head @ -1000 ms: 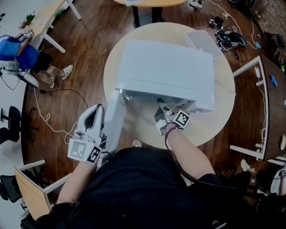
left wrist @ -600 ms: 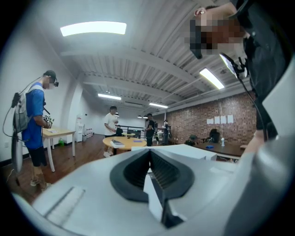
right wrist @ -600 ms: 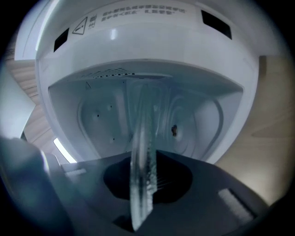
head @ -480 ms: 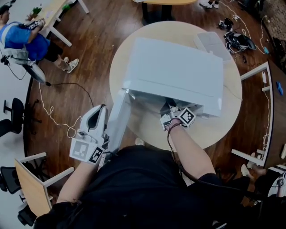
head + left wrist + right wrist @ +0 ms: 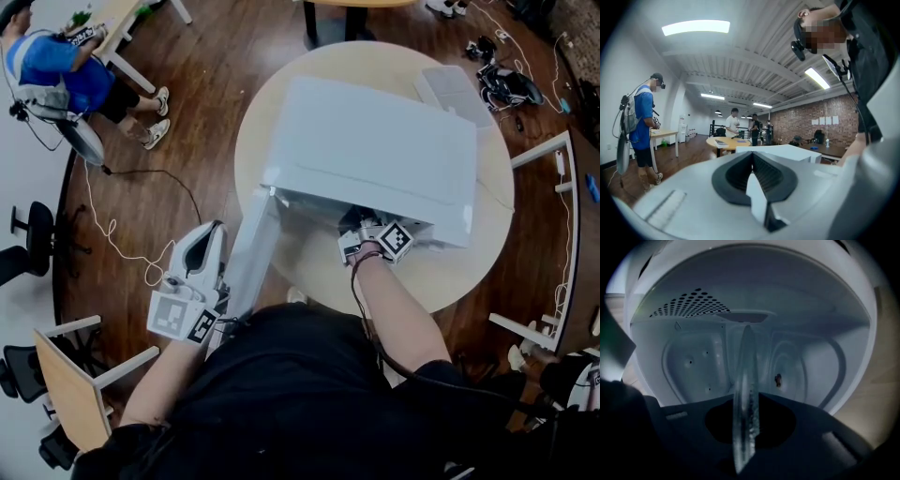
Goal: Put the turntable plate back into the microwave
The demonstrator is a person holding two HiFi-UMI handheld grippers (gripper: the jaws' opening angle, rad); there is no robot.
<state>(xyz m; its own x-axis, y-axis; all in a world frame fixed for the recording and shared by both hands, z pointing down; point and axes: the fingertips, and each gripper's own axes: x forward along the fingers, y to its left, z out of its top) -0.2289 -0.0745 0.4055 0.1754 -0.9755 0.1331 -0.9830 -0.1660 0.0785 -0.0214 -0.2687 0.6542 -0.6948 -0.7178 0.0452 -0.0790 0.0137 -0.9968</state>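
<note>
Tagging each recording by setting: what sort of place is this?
Likely an open lab or shared workspace, not a kitchen: the microwave sits on a round table, with office chairs, a brick wall and strip lights around.

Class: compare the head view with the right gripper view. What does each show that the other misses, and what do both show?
Head view only: the left gripper beside the open door, the round table and the microwave from above. Right gripper view only: the turntable plate held edge-on between the jaws, and the cavity. Both: the right gripper at the microwave's opening.
</note>
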